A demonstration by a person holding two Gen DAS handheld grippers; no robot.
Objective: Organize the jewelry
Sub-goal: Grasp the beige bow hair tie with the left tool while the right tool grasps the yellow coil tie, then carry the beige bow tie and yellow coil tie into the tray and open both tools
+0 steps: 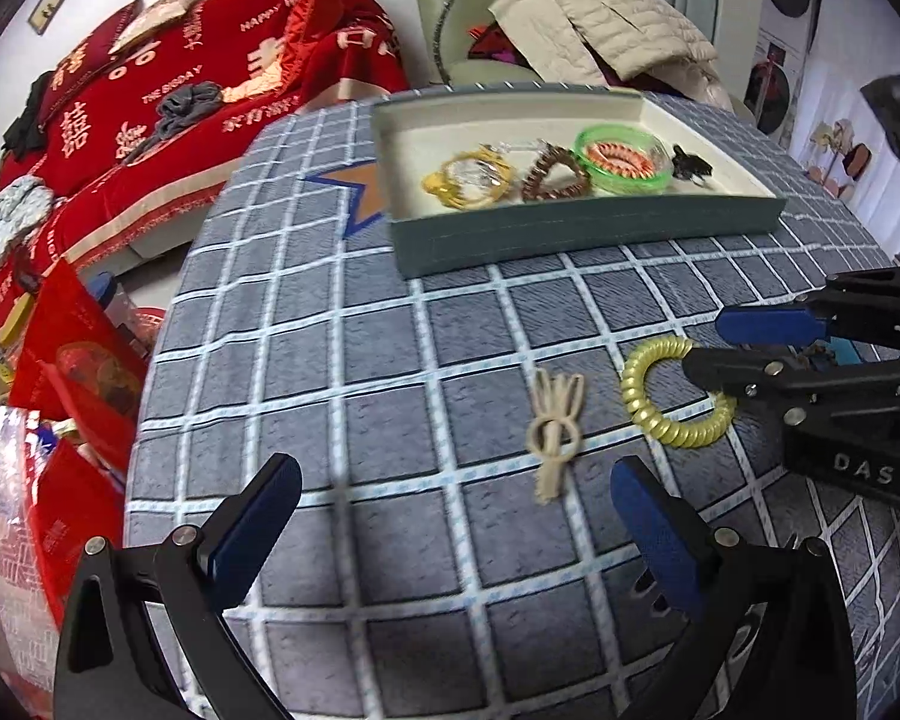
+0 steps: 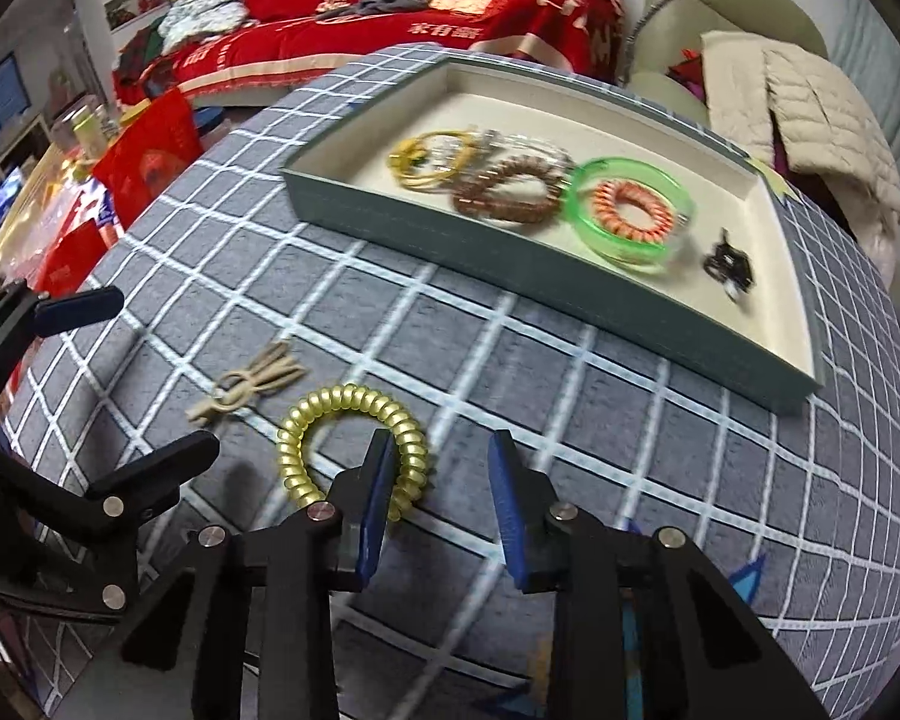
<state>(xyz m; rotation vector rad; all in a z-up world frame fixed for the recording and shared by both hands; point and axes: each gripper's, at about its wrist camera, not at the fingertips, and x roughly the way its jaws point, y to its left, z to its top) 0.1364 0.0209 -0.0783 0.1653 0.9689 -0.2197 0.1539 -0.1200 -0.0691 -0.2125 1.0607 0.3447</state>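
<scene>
A gold spiral hair tie (image 2: pixel 354 444) lies on the grey checked tablecloth; it also shows in the left wrist view (image 1: pixel 672 396). My right gripper (image 2: pixel 441 450) is open, its left finger inside the ring and its right finger outside. A beige knotted cord (image 1: pixel 555 426) lies beside it (image 2: pixel 252 387). My left gripper (image 1: pixel 456 480) is open and empty, just short of the cord. The grey tray (image 1: pixel 570 234) holds a yellow bracelet (image 1: pixel 468 180), a brown bead bracelet (image 1: pixel 555 174), a green bangle (image 1: pixel 624 159) around an orange coil, and a black clip (image 1: pixel 693 165).
The tray's front wall (image 2: pixel 510 276) stands beyond both loose pieces. A red-covered bed (image 1: pixel 180 108) and red boxes (image 1: pixel 78 360) lie left of the table. A green chair with a beige jacket (image 1: pixel 600 30) stands behind it.
</scene>
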